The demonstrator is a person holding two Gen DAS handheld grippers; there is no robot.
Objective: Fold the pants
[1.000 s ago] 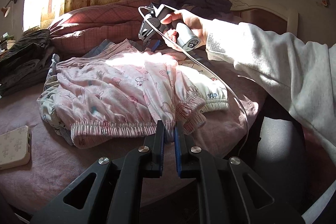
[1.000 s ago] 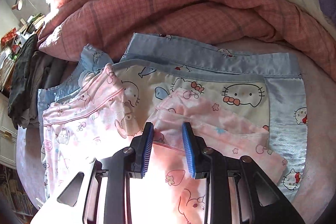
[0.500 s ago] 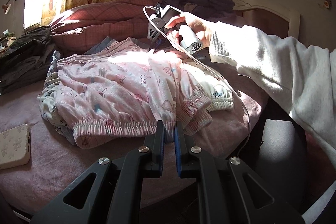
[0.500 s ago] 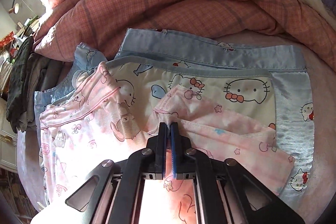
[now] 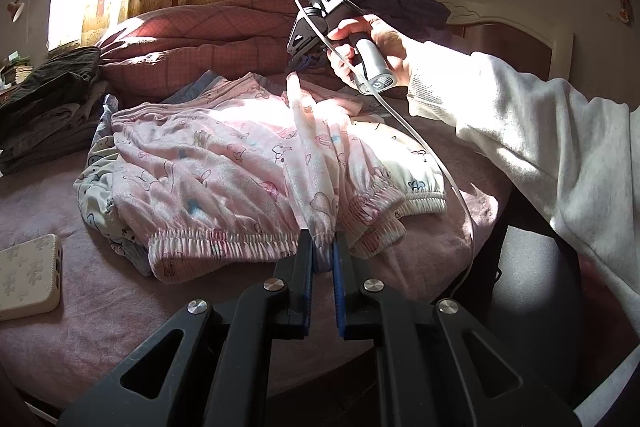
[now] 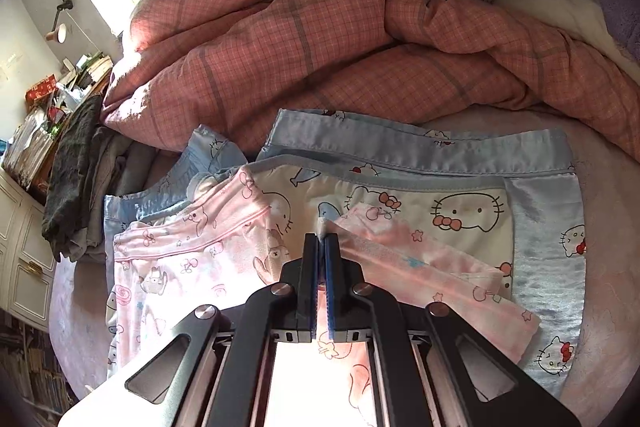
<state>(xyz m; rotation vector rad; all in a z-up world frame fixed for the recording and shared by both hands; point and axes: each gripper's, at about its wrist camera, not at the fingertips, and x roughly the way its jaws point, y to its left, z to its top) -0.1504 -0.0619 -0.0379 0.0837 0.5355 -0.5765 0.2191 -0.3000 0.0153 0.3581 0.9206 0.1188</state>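
Pink printed pants (image 5: 224, 163) lie spread on the bed, their elastic cuffs toward the near edge. My left gripper (image 5: 322, 247) is shut on a cuff of the pink pants. At the far end my right gripper (image 5: 298, 65), held in a person's hand, is shut on the pants' waist end and holds a ridge of cloth lifted off the bed. In the right wrist view the right gripper (image 6: 321, 239) pinches a small peak of the pink pants (image 6: 192, 267), with its jaws pressed together.
Under the pink pants lie a cream cat-print garment (image 6: 460, 211) and a blue satin one (image 6: 420, 151). A pink plaid duvet (image 6: 320, 39) is heaped behind. Dark folded clothes (image 5: 44, 99) sit at left, a phone (image 5: 28, 277) near the bed's front edge.
The right gripper's jaws closed on the pink pants' waist end and lifted it, pulling a ridge of cloth up between the two grippers. The left gripper kept still, holding the cuff.
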